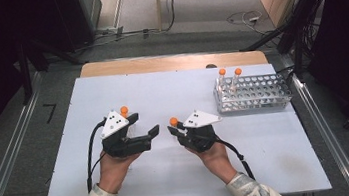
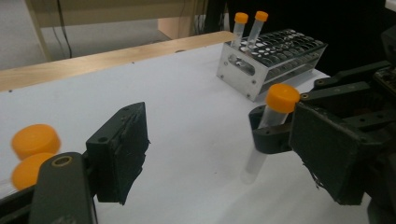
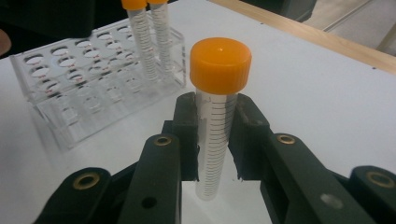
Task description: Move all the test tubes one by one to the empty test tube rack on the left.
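Item one: a clear tube (image 3: 215,135) with an orange cap (image 3: 220,64), upright, clamped between the jaws of my right gripper (image 1: 179,130) above the white table (image 1: 171,91). My left gripper (image 1: 142,127) has its jaws apart, nothing between them; more orange caps (image 2: 33,142) sit just beside it. The rack (image 1: 258,95) holds two capped tubes (image 1: 228,82) at the table's far right.
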{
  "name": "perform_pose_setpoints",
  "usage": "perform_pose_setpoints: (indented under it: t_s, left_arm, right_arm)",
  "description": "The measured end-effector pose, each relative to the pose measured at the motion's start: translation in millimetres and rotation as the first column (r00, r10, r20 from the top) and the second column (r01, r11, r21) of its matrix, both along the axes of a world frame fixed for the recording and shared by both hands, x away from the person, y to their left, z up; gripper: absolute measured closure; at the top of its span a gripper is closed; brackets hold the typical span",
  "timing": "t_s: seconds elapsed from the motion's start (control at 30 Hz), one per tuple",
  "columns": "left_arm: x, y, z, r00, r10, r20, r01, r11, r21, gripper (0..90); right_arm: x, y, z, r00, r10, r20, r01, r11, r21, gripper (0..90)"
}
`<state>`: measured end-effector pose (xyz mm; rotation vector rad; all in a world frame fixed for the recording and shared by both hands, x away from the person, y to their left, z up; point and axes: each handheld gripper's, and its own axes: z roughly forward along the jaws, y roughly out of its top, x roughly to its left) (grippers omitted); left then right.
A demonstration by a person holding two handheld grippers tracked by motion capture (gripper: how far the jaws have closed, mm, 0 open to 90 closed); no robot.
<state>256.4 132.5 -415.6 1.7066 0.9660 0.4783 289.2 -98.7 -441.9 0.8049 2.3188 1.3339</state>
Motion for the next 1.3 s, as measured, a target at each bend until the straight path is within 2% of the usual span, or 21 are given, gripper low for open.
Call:
perform_pose_setpoints:
  t_s: [0.27,0.4,0.8,1.03,1.3]
  left_arm:
    - [-1.6,-13.9,-3.8,0.998,-0.064,-0.007,0.064,0.9978,0.017,30.0]
    - [-2.2,-17.8,-5.4,0.9955,-0.094,-0.01,0.094,0.9955,0.01,37.0]
    - [-1.7,-22.1,-10.7,0.993,-0.115,-0.025,0.115,0.9932,0.016,59.5]
    - [-1.9,-22.5,-12.1,0.9923,-0.121,-0.025,0.122,0.9925,0.014,68.6]
    - [-2.7,-22.2,-11.1,0.9921,-0.123,-0.025,0.124,0.9922,0.016,69.9]
  right_arm:
    - [-5.8,10.9,-2.6,0.9991,0.041,-0.007,-0.041,0.9991,0.004,71.9]
    - [-8.5,14.2,-2.7,0.9982,0.059,-0.009,-0.059,0.9982,0.007,71.9]
    - [-13.7,21.4,-3.9,0.9947,0.102,-0.017,-0.101,0.9946,0.022,71.9]
    - [-13.7,22.0,-4.4,0.994,0.106,-0.029,-0.105,0.9941,0.027,71.9]
    - [-14.3,21.5,-3.7,0.994,0.105,-0.028,-0.105,0.994,0.031,71.5]
